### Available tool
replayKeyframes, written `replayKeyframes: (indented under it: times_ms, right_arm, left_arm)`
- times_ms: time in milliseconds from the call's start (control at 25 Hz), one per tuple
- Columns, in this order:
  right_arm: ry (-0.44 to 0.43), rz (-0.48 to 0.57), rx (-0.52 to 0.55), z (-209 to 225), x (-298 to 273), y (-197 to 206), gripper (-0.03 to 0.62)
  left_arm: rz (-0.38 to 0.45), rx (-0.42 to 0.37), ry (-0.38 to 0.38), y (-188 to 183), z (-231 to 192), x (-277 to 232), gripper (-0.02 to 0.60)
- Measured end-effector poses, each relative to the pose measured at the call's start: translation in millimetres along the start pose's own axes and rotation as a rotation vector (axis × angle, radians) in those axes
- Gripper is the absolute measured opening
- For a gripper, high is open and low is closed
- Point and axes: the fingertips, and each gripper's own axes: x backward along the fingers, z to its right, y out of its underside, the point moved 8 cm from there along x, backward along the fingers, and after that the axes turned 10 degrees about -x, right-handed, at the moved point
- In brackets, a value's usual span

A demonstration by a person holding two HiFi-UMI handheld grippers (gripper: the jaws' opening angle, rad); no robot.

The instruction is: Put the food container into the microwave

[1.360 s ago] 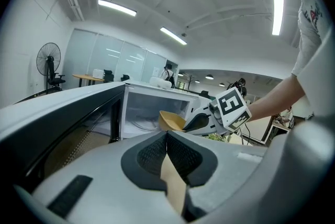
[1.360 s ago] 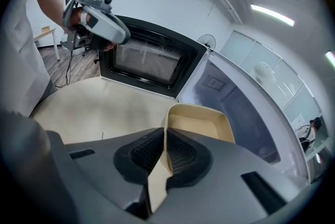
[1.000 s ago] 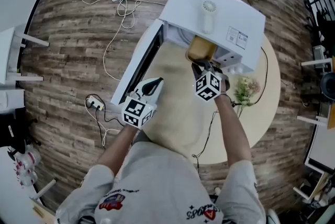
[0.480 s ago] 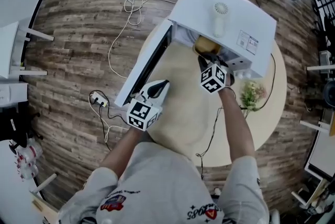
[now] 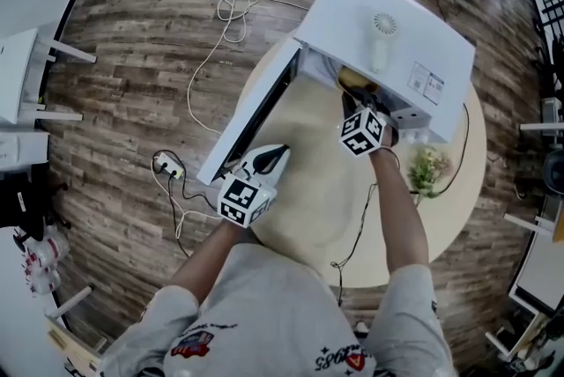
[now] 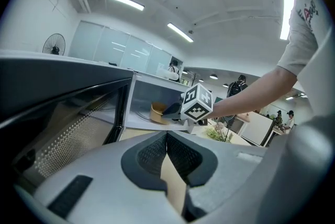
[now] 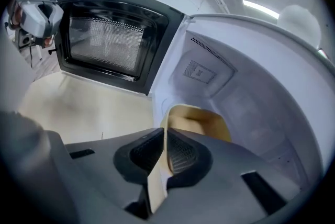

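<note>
Right gripper (image 7: 165, 139) pinched on the near wall of the tan, thin-walled round food container (image 7: 201, 123), one jaw inside the rim, one outside. Container sits inside the cavity of the white box microwave (image 5: 388, 40), just past the mouth. Cannot tell whether its base is down on the cavity floor yet. Contents not visible.

Handling, my reading: light, wall looks like thin paper or pulp, so it should flex under a hard squeeze. A one-sided rim hold lets it tip away from me. The rim is the only place to take it; keep the grip firm but modest and keep the container level.

Microwave door (image 7: 112, 42), black frame with mesh window, is swung wide open on my left. Left gripper (image 6: 166, 139) has its jaws pressed together on nothing and hangs near the door's free edge, well apart from the container.

Microwave stands on a round beige table (image 5: 326, 190). Small white handheld fan (image 5: 381, 32) lies on its top.
</note>
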Motion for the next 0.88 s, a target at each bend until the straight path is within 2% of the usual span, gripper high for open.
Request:
replayKeyframes:
  times_ms: [240, 880]
  right_arm:
    - [0.052, -0.002, 0.064, -1, -7, 1, 0.031]
    - [0.174, 0.026, 0.136, 1, -16, -10, 0.041]
  left_arm:
    - [-0.005, 0.011, 0.003, 5, 1, -1, 0.005]
    - [-0.014, 0.033, 0.000, 10, 2, 3, 0.005]
